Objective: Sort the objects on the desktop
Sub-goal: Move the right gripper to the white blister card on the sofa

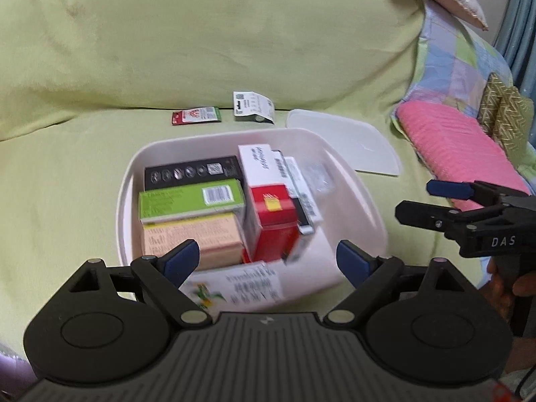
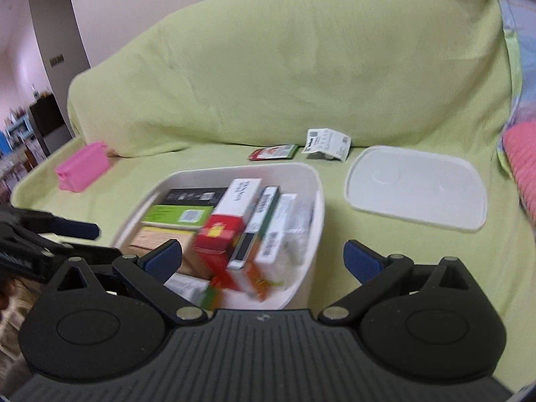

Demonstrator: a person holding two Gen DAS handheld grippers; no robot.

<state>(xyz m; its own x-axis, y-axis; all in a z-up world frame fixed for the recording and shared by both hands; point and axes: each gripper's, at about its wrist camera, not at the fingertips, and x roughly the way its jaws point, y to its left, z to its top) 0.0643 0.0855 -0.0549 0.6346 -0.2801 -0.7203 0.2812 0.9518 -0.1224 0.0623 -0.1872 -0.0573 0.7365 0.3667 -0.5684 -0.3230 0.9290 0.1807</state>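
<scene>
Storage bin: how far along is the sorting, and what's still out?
Mostly done: the bin is packed with boxes. Nothing is in hand; left gripper and right gripper are both open and empty. Left outside: red packet, white packet, pink item. The lid lies off, beside the bin.

A white bin (image 1: 351, 181) sits open on the sofa, packed with boxes: black (image 1: 192, 171), green (image 1: 191, 199), peach (image 1: 192, 239), red (image 1: 274, 221). Its lid (image 2: 417, 189) lies flat at 3 o'clock. A red packet (image 1: 196, 116) and white packet (image 1: 253, 106) lie at 12 o'clock.
</scene>
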